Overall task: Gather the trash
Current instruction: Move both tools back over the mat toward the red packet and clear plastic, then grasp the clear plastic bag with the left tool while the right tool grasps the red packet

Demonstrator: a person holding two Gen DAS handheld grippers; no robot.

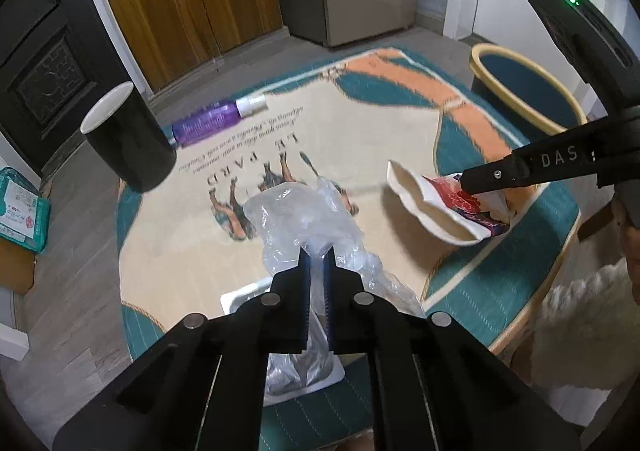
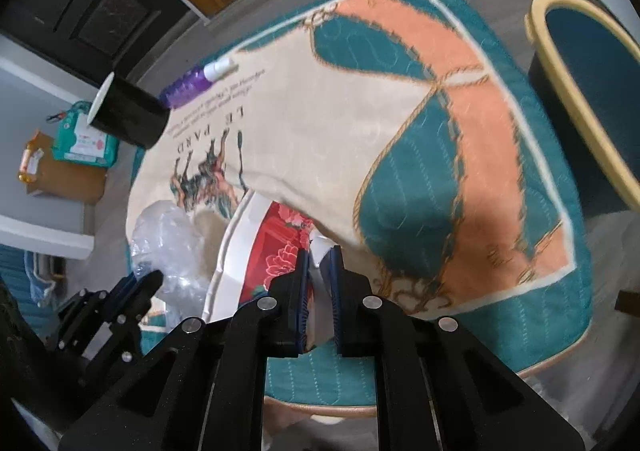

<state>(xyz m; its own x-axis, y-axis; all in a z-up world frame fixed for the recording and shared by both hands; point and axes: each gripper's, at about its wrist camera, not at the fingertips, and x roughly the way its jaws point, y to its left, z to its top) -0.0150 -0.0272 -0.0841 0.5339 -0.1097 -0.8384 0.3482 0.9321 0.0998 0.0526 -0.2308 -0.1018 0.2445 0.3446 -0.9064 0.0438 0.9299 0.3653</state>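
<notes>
- L gripper: jaws nearly shut, pinching crumpled clear plastic film at its near, bunched end. Film sits near front-centre of table, over a white tray w/ more plastic in it.
- R gripper: jaws narrow, clamped on white edge of red floral paper packet, just R of the film on the tablecloth. In L view, packet looks open-mouthed, one end tilted up.
- Film handling: prob v. light, soft, slippery; no stiffness, will drape and trail. Grip on bunched folds better than single layer, else may slide out. Could drag the tray if stuck to it; can't tell if attached.
- Packet handling: light, semi-stiff card/paper, creases easily. Edge grip OK, but open mouth may spill contents if tipped; contents not visible.
- Other trash candidates: purple bottle w/ white cap lying on its side at far L of table, black cup beside it. Both rigid; bottle prob rolls, take across body.
- Teal bin w/ yellow rim beyond table's far R: likely drop target.
</notes>
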